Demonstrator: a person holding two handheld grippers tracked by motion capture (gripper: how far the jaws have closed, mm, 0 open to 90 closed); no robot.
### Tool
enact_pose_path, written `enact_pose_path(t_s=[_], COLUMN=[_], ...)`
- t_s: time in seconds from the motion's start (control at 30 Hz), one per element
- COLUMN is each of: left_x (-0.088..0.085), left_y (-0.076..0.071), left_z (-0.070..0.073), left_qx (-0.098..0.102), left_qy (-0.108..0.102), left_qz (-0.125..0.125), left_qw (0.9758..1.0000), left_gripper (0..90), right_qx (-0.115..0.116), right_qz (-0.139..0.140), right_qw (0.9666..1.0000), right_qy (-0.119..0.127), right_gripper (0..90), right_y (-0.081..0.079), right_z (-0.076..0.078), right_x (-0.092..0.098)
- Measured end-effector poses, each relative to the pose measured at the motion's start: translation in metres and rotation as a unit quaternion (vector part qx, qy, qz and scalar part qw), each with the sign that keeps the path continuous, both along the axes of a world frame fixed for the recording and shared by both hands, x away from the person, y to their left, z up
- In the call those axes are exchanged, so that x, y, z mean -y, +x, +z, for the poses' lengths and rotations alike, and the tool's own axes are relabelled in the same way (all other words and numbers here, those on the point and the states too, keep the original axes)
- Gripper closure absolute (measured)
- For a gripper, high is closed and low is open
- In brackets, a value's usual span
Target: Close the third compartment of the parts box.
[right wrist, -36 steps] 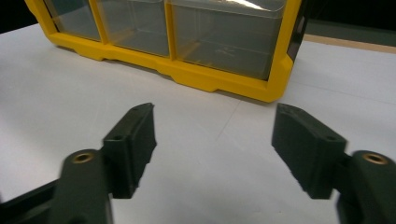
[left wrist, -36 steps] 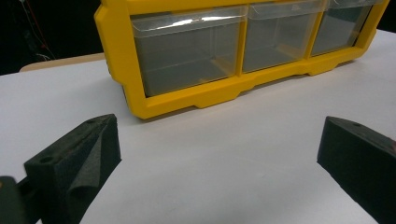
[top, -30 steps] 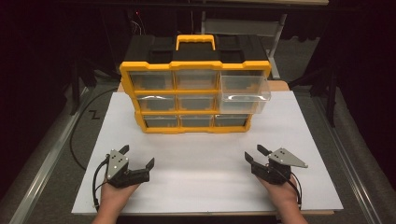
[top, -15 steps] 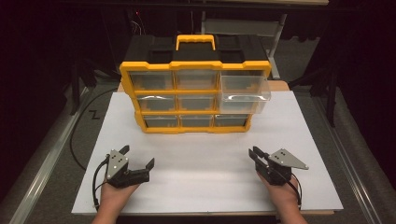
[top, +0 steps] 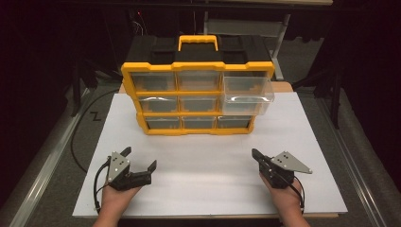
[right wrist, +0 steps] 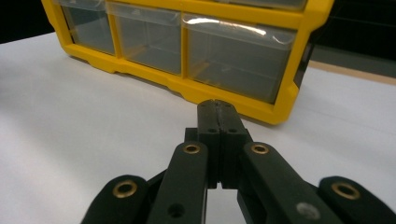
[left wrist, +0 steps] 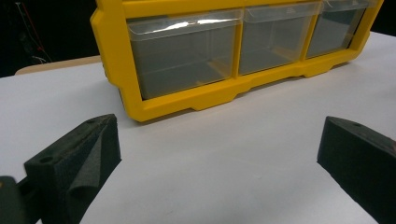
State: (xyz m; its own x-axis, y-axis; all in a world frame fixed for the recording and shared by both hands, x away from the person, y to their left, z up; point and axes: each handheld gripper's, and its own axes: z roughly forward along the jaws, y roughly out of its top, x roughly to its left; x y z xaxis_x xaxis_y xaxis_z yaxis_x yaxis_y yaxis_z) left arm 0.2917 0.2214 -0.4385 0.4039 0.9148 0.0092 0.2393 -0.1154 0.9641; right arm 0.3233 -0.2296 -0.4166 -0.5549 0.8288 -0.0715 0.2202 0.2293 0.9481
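Note:
A yellow organizer [top: 197,128] with rows of clear drawers stands upright at the back middle of the white board [top: 203,156]. Its top-right drawer [top: 248,93] is pulled out toward me. My left gripper [top: 139,159] rests near the board's front left, open wide with nothing between its jaws. In the left gripper view, that gripper [left wrist: 217,154] faces the organizer's bottom row [left wrist: 187,100] across bare board. My right gripper [top: 256,154] sits near the front right, shut on nothing. In the right gripper view, its jaws [right wrist: 218,109] press together, pointing at the organizer's lower right corner [right wrist: 280,109].
A black cable [top: 80,137] loops off the board's left side beside a metal rail [top: 42,175]. The organizer has a yellow carry handle [top: 197,41] on its black top. A wide strip of white board lies between the grippers and the organizer.
My right gripper's jaws have come together from open to shut, with the hand staying about where it was. The left gripper has not moved.

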Motion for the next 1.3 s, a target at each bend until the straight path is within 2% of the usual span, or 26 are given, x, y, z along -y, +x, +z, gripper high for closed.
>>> enact_pose_path(t_s=[0.07, 0.17, 0.27, 0.47, 0.5, 0.73, 1.07, 1.3], left_x=[0.0, 0.0, 0.0, 0.0, 0.0, 0.0, 0.001, 0.0], left_y=[0.0, 0.001, 0.001, 0.0, 0.0, 0.0, -0.001, -0.001], left_z=[0.0, -0.001, -0.001, 0.0, 0.0, 0.0, 0.0, 0.0], left_qx=[0.003, -0.003, 0.0, -0.001, 0.0, 0.002, 0.0, 0.004], left_qy=[0.002, 0.003, 0.006, 0.002, 0.0, 0.001, 0.004, 0.001], left_qz=[-0.001, -0.003, 0.0, 0.001, 0.003, 0.003, 0.002, 0.004], left_qw=[1.0, 1.0, 1.0, 1.0, 1.0, 1.0, 1.0, 1.0], left_gripper=[0.3, 0.3, 0.3, 0.3, 0.3, 0.3, 0.3, 0.3], right_qx=[0.007, 0.012, 0.013, 0.025, 0.026, 0.052, 0.064, 0.079], right_qz=[0.005, 0.01, 0.009, 0.022, 0.021, 0.023, 0.026, 0.032], right_qw=[1.0, 0.9999, 0.9997, 0.9993, 0.9988, 0.9973, 0.9962, 0.9948], right_qy=[0.003, 0.005, 0.017, 0.018, 0.036, 0.046, 0.053, 0.056], right_gripper=[90.0, 90.0, 90.0, 90.0, 90.0, 90.0, 90.0, 90.0], right_y=[-0.002, -0.002, -0.002, -0.003, -0.003, -0.002, 0.001, 0.0], right_z=[0.002, 0.004, 0.008, 0.018, 0.023, 0.034, 0.046, 0.06], right_x=[-0.002, -0.005, -0.008, -0.016, -0.02, -0.025, -0.028, -0.029])
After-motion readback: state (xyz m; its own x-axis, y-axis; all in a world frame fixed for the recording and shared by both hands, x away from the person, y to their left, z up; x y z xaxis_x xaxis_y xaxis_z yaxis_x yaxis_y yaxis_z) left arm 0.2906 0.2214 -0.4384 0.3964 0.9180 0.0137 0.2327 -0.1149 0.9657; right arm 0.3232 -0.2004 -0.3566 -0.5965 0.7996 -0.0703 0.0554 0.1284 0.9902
